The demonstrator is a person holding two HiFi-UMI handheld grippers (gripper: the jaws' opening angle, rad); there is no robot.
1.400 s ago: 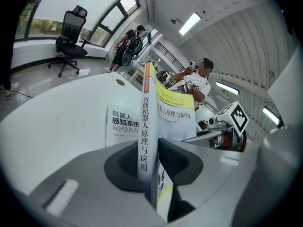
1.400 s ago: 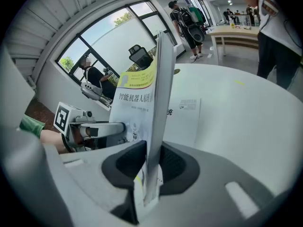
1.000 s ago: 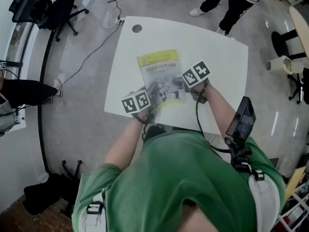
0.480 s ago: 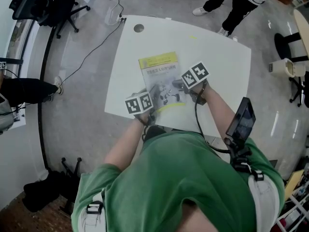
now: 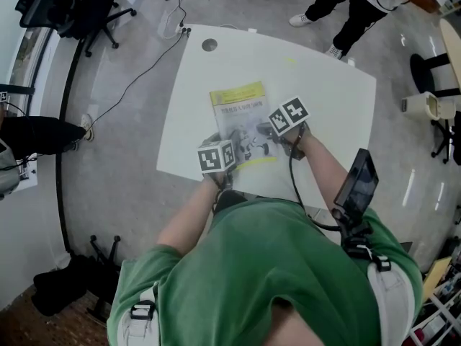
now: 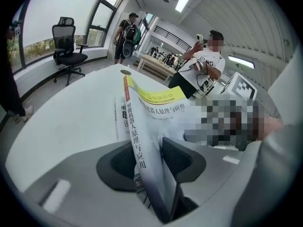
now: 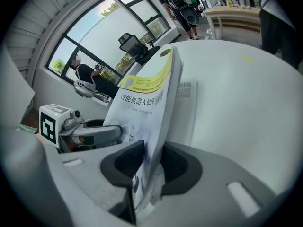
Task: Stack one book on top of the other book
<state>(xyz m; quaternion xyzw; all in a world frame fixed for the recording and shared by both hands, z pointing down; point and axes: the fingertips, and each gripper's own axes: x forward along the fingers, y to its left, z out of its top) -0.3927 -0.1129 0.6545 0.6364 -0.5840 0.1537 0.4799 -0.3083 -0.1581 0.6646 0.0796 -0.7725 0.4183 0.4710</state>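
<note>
On the white table (image 5: 328,85) lies a book with a yellow band on its cover (image 5: 241,114), held by its near end. My left gripper (image 5: 225,147) has the spine side (image 6: 135,141) between its pads, and its jaws are opening. My right gripper (image 5: 269,130) has the page side (image 7: 147,126) between its pads and is opening too. Both pairs of pads still touch the cover. Directly beneath it a second book shows as a white spine with dark print (image 6: 121,119) and as a pale edge (image 7: 187,96).
A round cable hole (image 5: 209,45) sits at the table's far left corner. A black office chair (image 5: 79,13) and a floor cable (image 5: 137,78) are to the left. One person stands beyond the table (image 5: 346,6), another at the left edge (image 5: 29,135).
Both grippers have sunk a little with the top book, which now lies lower over the other one. The left gripper's marker cube has rolled and shifted slightly right.
</note>
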